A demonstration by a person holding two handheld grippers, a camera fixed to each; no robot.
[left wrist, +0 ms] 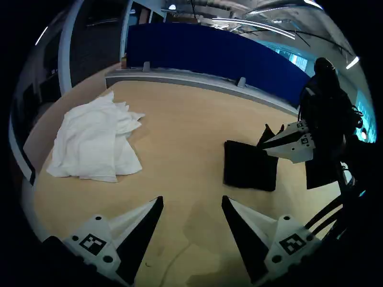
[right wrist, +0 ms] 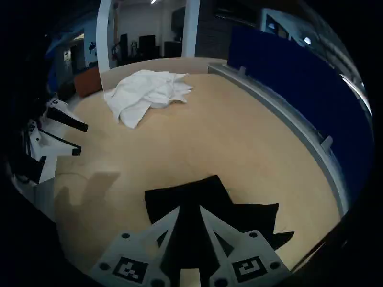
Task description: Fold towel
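Note:
A dark, folded towel [left wrist: 246, 165] lies on the wooden table [left wrist: 191, 110], right of centre in the left gripper view. My right gripper [left wrist: 269, 143] reaches it from the right, its fingers closed on the towel's raised far corner. In the right gripper view the dark towel [right wrist: 210, 189] runs up between the nearly closed fingers of my right gripper [right wrist: 190, 210]. My left gripper [left wrist: 191, 201] hovers open over bare wood, short of the dark towel. The left gripper [right wrist: 64, 131] also appears open at the table's left edge in the right gripper view.
A crumpled pile of white towels [left wrist: 95, 138] sits at the table's far left corner, also seen as the white pile [right wrist: 146, 91]. A blue partition [left wrist: 215, 52] with a grey ledge borders the table's far side. A person in dark clothing [left wrist: 328, 110] stands at the right.

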